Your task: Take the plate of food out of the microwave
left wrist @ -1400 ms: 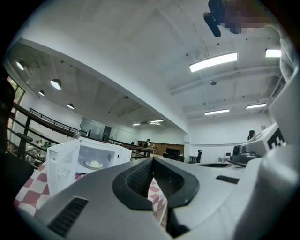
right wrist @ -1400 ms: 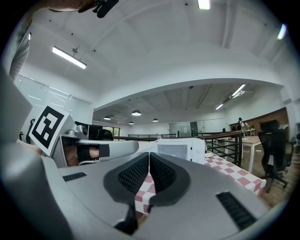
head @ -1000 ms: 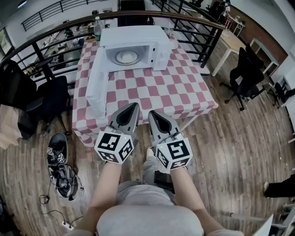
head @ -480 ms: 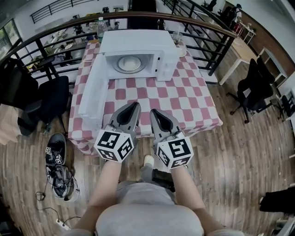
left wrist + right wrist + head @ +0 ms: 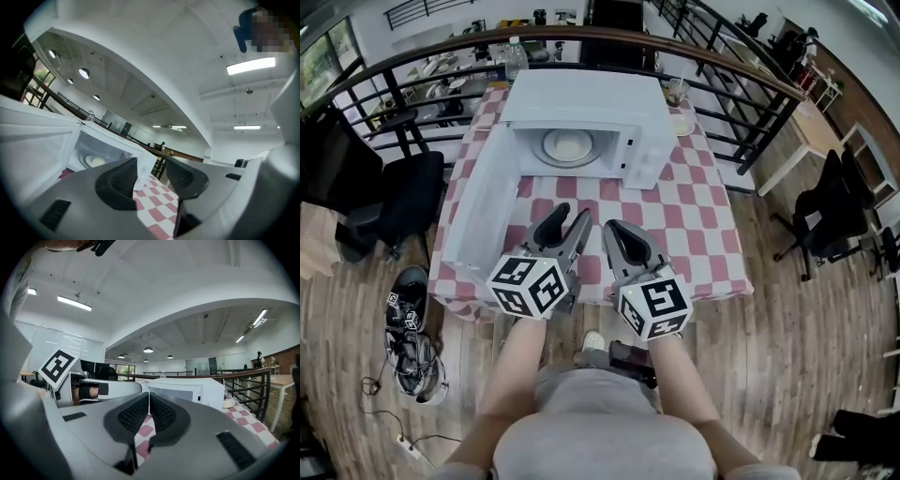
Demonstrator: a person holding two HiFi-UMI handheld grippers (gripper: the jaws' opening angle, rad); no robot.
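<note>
At the left edge of the table (image 5: 694, 216) the microwave door (image 5: 478, 211) is seen swung wide open, so the opening step is judged done; the step in hand is judged to be the reach toward the cavity, with nothing yet grasped.

Over the near edge, left of centre, the left gripper (image 5: 569, 217) is held above the checked cloth; its jaws are opening, a clear gap is shown between the pads (image 5: 123, 177), and nothing is caught between them.

Further in, the microwave (image 5: 581, 98) is set along the far edge; the plate of food (image 5: 567, 145) is seen lying flat in the cavity, well apart from both grippers and not yet taken out; from the left gripper view it is glimpsed low in the cavity beyond the left jaw (image 5: 96, 161).

To the right, the right gripper (image 5: 616, 230) is held beside the left one over the near edge; its jaws are pressed together and nothing is held in them.

For the next move a forward reach across the cloth is called for; the spread left jaws are best brought level with the plate's near rim and closed on it, and the plate is then to be drawn straight out, kept flat, clear of the door on the left.
</note>
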